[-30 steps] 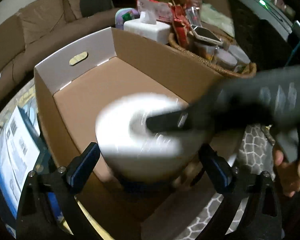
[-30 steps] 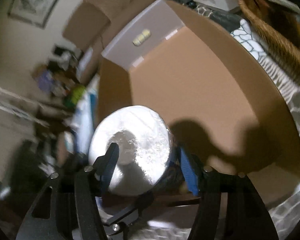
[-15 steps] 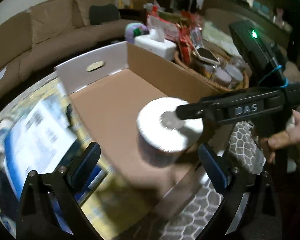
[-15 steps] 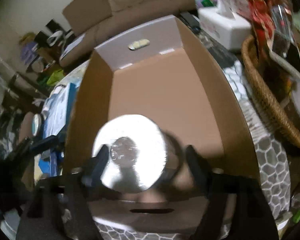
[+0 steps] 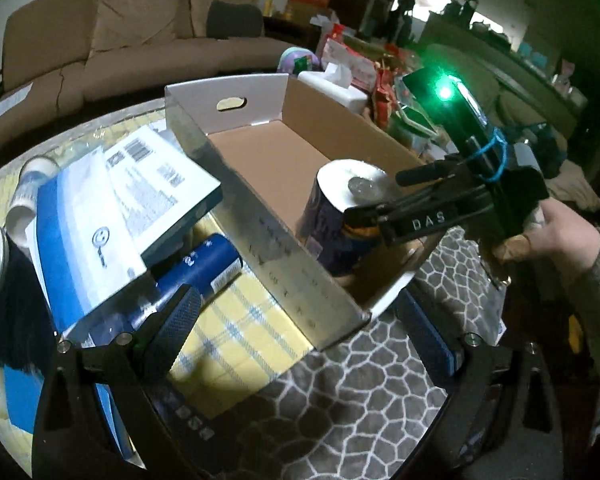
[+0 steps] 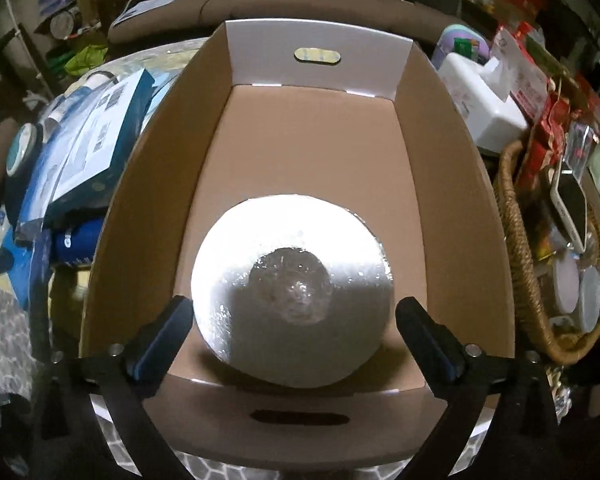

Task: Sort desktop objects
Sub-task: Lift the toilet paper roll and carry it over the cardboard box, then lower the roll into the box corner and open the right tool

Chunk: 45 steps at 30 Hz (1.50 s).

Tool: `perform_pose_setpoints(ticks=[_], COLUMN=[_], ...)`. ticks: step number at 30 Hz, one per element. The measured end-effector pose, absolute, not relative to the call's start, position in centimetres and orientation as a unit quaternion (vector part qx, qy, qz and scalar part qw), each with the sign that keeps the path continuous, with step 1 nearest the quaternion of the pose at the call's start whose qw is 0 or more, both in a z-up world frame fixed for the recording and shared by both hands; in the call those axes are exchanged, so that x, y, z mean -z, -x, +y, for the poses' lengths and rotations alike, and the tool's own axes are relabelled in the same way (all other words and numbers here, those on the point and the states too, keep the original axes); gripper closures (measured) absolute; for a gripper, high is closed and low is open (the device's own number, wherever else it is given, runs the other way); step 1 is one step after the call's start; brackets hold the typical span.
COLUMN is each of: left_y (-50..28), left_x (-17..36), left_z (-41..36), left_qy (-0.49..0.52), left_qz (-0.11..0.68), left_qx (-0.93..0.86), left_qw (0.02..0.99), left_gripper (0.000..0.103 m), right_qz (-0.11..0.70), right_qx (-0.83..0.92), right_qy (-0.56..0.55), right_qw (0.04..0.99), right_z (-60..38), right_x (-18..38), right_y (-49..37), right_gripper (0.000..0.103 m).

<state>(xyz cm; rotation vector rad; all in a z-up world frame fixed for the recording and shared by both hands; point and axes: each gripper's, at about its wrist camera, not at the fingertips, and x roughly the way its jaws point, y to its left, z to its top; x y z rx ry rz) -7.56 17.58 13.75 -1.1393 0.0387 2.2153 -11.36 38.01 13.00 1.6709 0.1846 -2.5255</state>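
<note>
The cardboard box (image 5: 284, 216) is viewed slantwise from outside its long wall by the left wrist camera; it's looked into steeply, up close, by the right one. The paper roll (image 6: 292, 300) is shared.

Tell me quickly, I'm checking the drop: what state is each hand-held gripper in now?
Left hand-held gripper: open, holding nothing.
Right hand-held gripper: open; its jaws have just been opening around the paper roll standing in the cardboard box.
</note>
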Motion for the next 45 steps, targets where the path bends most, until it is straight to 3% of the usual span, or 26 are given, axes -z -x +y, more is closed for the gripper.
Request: perform_pose_setpoints(ticks=[10, 19, 34, 45], left_y=[7.3, 9.3, 20.9, 24.6], left_x=[-13.5, -13.6, -16.4, -14.6], left_z=[16.8, 17.1, 20.6, 20.5], left_qy=[0.432, 0.431, 0.415, 0.435], left_qz=[0.008, 0.024, 0.057, 0.047], left_qx=[-0.841, -0.842, -0.855, -0.848], left_qw=[0.325, 0.323, 0.307, 0.301], left_gripper=[0.004, 0.005, 0.009, 0.009], right_qz=[0.053, 0.048, 0.008, -0.026], right_qx=[0.812, 0.813, 0.833, 0.835], right_qy=[-0.58, -0.579, -0.55, -0.545], right_qw=[0.038, 0.042, 0.054, 0.069], right_z=[37.6, 34.9, 33.9, 33.3], right_x=[-11.4, -11.4, -11.8, -12.1], right_y=[12.5, 18.9, 29.7, 34.0], right_gripper=[0.007, 0.007, 0.008, 0.008])
